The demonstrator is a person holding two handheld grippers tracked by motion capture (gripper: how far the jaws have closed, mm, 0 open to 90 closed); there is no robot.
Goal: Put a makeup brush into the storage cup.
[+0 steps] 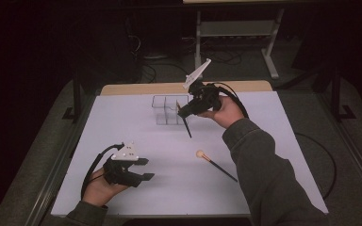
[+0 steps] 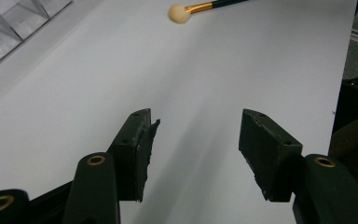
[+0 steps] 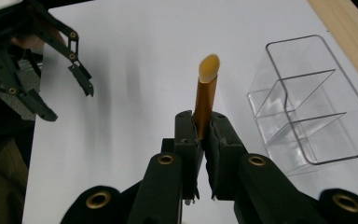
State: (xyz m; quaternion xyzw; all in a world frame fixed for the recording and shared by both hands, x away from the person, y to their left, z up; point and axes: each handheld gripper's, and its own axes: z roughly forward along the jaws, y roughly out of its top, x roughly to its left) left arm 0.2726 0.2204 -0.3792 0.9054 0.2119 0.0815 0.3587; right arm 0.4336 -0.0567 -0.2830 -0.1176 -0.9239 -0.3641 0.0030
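Observation:
My right gripper (image 1: 187, 111) (image 3: 204, 125) is held above the far middle of the table, shut on a makeup brush (image 3: 206, 86) with a gold ferrule and a tan tip. The brush's thin dark handle (image 1: 187, 127) hangs down below the jaws. It hovers just beside a clear plastic organiser (image 1: 168, 111) (image 3: 303, 102) with several compartments. A second brush (image 1: 215, 163) (image 2: 200, 7), with a round pale head and a black handle, lies on the white table. My left gripper (image 1: 147, 168) (image 2: 196, 140) rests low at the near left, open with nothing between its jaws, and is pointed toward that brush.
The white table top (image 1: 122, 132) has a wooden strip (image 1: 179, 87) along its far edge. A corner of the organiser (image 2: 14, 23) lies at the upper left of the left gripper view. The left gripper (image 3: 70, 101) is at the upper left of the right gripper view. Dark floor surrounds the table.

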